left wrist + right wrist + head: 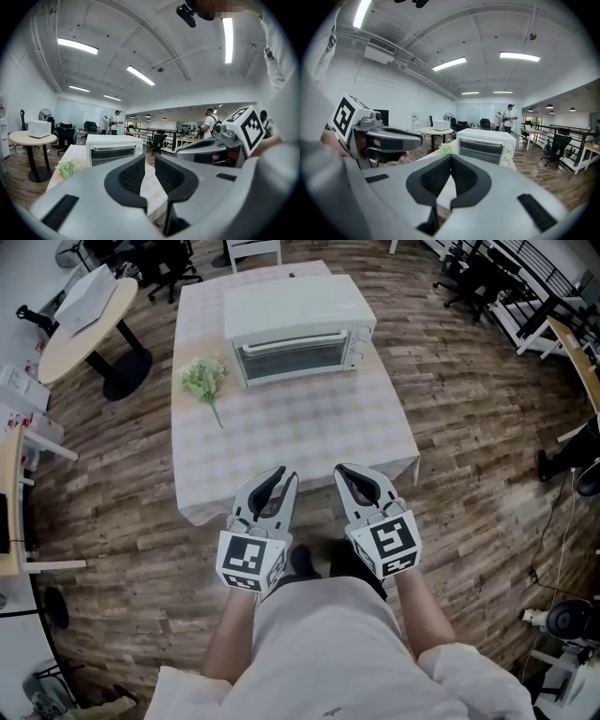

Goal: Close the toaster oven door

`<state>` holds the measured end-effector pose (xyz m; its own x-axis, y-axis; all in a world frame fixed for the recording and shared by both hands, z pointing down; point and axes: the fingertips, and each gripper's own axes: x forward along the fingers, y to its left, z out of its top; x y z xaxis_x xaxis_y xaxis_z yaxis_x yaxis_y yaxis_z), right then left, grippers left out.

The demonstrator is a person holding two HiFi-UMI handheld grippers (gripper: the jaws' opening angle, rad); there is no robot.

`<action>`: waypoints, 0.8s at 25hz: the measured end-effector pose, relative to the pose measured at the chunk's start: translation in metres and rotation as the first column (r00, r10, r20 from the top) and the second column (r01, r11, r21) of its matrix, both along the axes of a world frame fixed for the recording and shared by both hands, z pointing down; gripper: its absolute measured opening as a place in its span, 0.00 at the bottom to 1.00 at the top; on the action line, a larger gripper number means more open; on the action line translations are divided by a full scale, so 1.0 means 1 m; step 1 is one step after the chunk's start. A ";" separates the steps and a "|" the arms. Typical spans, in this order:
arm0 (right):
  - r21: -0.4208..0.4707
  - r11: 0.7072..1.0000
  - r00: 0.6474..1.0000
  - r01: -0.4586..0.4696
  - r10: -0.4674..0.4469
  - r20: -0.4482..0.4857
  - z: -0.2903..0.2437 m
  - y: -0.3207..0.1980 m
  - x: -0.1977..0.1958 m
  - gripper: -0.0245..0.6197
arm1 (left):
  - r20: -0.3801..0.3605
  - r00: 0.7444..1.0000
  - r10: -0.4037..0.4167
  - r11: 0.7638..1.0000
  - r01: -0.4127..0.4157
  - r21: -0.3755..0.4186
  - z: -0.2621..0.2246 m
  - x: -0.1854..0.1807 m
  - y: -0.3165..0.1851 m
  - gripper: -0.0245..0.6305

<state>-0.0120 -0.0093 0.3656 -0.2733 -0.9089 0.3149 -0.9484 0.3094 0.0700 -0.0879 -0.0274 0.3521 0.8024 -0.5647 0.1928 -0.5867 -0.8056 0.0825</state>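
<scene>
**Both Grippers Short of the Table, Toaster Oven Door Closed**

The person holds both tools just off the near table edge, clear of everything. Left gripper (pixel 278 478): jaws slightly apart, nothing between them. Right gripper (pixel 347 472): jaws together, empty. Ahead is the table (pixel 309 437) under a checked cloth. A green leafy sprig (pixel 204 379) lies toward its left side. The white toaster oven (pixel 298 329) stands at the far end, its glass door (pixel 292 356) upright against the body.

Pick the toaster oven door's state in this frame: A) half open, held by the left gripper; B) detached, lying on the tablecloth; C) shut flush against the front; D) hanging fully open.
C: the toaster oven has its door upright and flush with the front, with nothing touching it.
</scene>
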 end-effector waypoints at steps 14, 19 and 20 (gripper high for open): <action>-0.007 1.000 0.999 0.001 -0.001 0.037 0.001 0.011 -0.003 0.04 | -0.007 1.000 0.003 1.000 -0.003 -0.013 0.005 -0.003 0.008 0.07; -0.011 1.000 1.000 -0.016 0.016 0.016 0.001 0.013 -0.001 0.04 | -0.002 1.000 0.004 1.000 -0.004 -0.013 0.004 -0.005 0.008 0.07; -0.011 1.000 1.000 -0.015 0.015 0.011 0.001 0.013 -0.001 0.04 | -0.002 1.000 0.004 1.000 -0.004 -0.013 0.004 -0.005 0.008 0.07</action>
<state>-0.0129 0.0036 0.3670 -0.2633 -0.9095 0.3218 -0.9536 0.2958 0.0557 -0.0934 -0.0193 0.3558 0.8051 -0.5589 0.1986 -0.5832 -0.8069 0.0935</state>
